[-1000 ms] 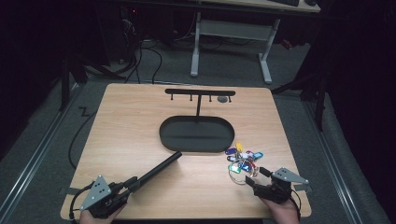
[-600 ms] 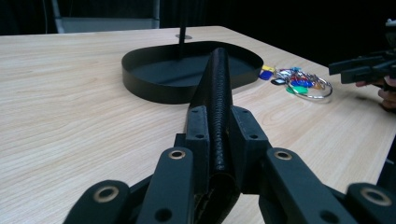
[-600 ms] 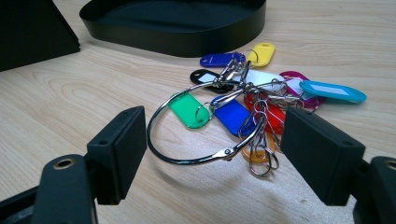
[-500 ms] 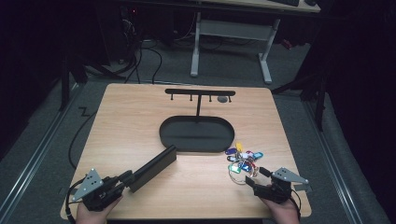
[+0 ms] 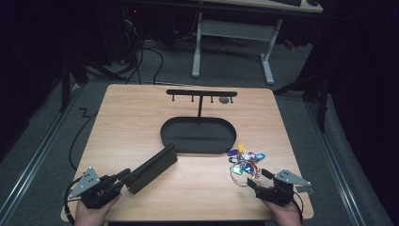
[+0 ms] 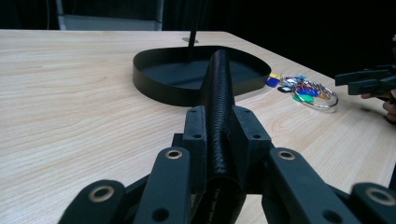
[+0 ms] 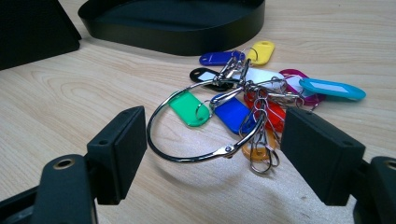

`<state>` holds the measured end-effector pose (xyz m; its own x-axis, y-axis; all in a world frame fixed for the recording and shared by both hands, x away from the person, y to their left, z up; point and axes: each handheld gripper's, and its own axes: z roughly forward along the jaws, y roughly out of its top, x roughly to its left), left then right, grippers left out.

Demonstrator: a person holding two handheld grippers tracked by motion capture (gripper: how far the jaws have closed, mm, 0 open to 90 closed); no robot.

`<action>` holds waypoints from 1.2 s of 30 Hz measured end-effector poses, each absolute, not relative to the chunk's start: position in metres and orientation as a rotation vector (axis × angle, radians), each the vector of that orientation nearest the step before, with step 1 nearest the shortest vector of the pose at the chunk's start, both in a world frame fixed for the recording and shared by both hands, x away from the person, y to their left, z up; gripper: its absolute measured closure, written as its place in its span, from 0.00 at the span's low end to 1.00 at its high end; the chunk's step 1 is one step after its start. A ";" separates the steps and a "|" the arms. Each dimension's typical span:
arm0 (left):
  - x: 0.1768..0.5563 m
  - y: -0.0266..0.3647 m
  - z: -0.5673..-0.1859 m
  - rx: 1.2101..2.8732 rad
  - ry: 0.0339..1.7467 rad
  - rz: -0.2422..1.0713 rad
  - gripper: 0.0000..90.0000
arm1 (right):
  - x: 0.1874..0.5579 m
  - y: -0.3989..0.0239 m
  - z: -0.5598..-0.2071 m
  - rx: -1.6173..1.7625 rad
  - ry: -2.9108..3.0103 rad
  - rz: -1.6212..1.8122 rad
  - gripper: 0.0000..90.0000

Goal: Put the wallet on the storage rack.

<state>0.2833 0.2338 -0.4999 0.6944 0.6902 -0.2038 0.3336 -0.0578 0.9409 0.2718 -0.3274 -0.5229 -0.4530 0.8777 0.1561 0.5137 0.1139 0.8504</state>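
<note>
My left tool (image 5: 123, 175) clamps one end of a black textured case (image 5: 153, 167) low over the table (image 5: 136, 122), near the oval black tray (image 5: 197, 135). My right tool (image 7: 212, 154) rests with jaws spread around a ring of coloured key tags (image 7: 233, 107) lying just beside the tray.

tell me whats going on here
A person works at a wooden table with a gripper in each hand. The left gripper is clamped on one end of a flat black case, whose far end points toward the black tray of a hook stand. The right gripper is open, jaws either side of the big metal ring of a bunch of coloured key tags lying beside the tray. It has not closed on the ring yet.
</note>
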 end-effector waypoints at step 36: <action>0.287 0.198 -0.476 1.993 0.828 0.507 0.65 | 0.272 -0.328 -0.521 1.347 2.007 1.306 0.26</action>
